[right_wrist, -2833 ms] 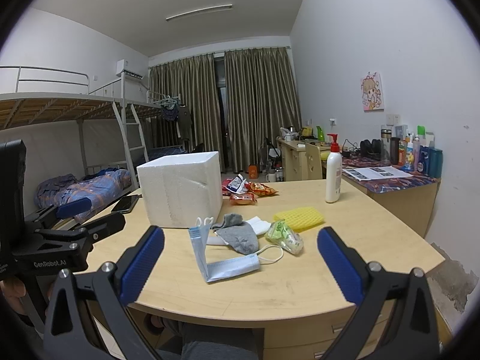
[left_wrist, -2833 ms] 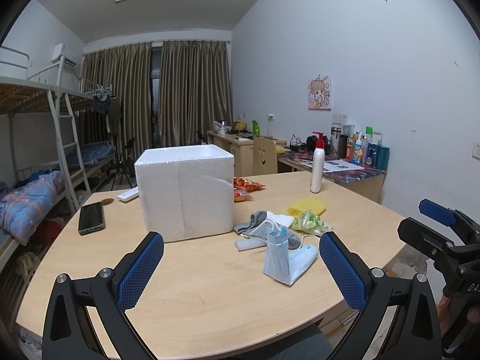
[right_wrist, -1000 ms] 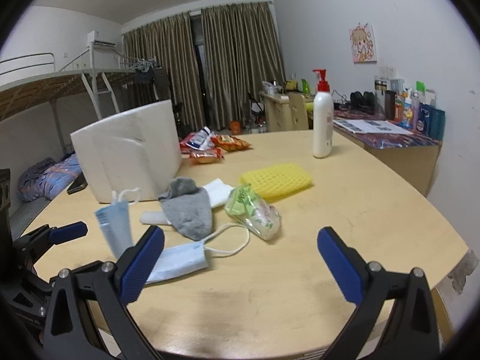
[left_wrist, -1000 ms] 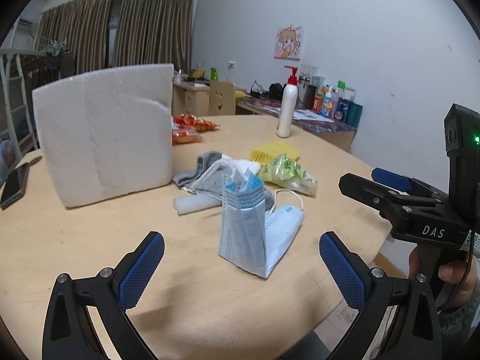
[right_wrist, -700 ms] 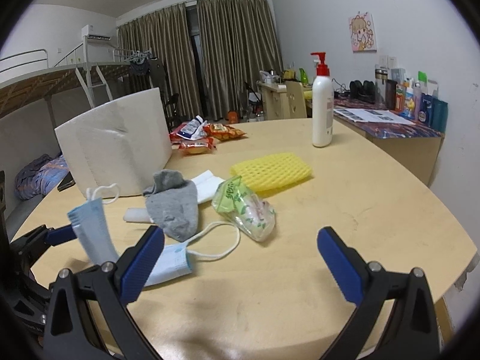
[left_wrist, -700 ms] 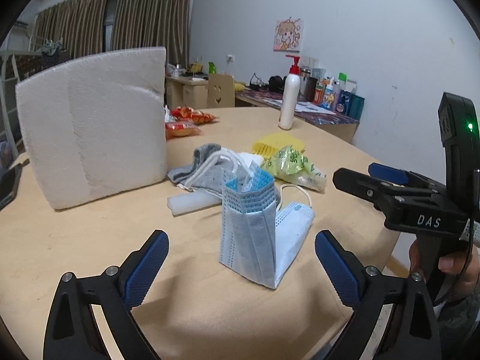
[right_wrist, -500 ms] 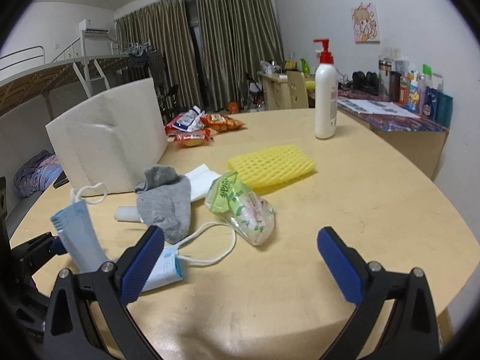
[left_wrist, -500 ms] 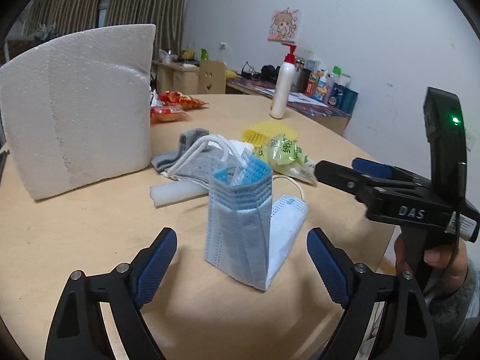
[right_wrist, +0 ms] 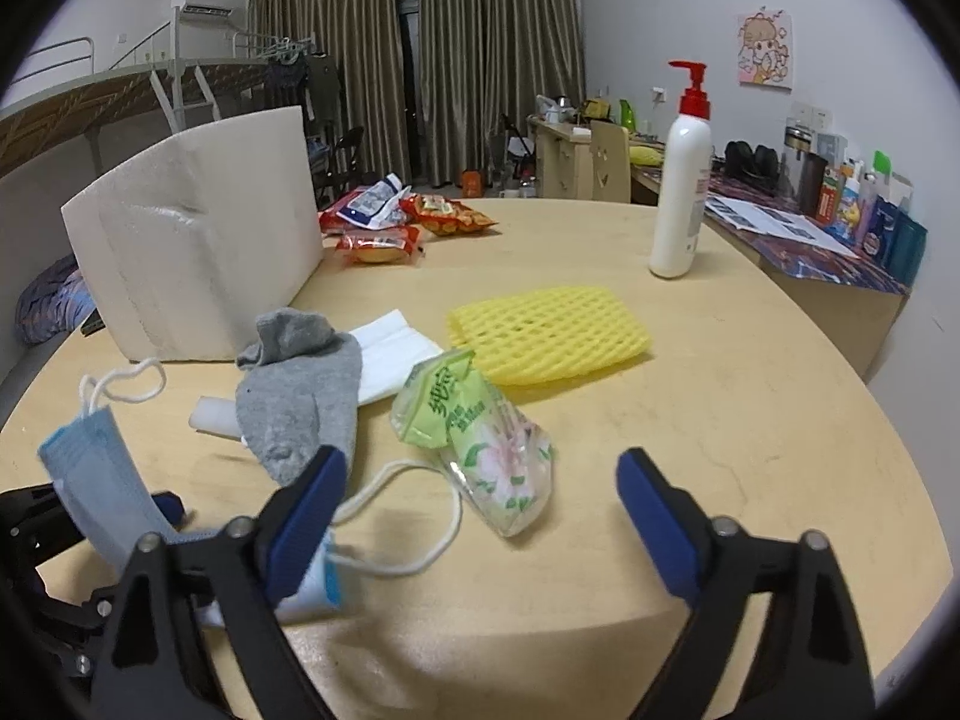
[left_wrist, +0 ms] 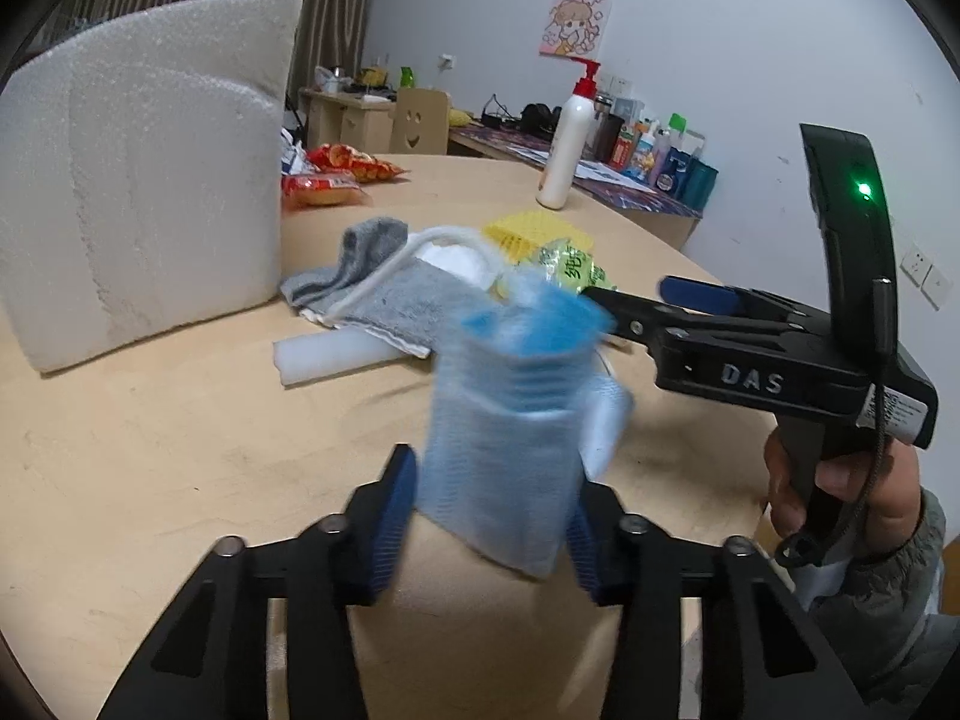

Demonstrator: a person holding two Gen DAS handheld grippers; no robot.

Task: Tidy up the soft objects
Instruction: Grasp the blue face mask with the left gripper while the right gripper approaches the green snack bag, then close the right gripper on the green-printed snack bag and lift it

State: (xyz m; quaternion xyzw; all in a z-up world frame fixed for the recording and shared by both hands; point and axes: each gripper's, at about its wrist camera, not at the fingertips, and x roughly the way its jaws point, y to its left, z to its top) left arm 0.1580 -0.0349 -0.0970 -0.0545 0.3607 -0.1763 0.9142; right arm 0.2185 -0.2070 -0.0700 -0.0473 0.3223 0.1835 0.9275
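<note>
the left hand-held gripper (left_wrist: 489, 519) has just been closing, its jaws now pinching the blue face mask (left_wrist: 510, 438) standing on the table (left_wrist: 150, 450), at six o'clock. the right hand-held gripper (right_wrist: 480, 516), also narrowing, holds nothing; pickup looks under way.

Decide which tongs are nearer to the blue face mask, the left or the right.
Left. The left tongs have just been closing, with the face mask standing between their pads. The right tongs sit open beside it, one pad over its flat end, around the tissue packet.
</note>
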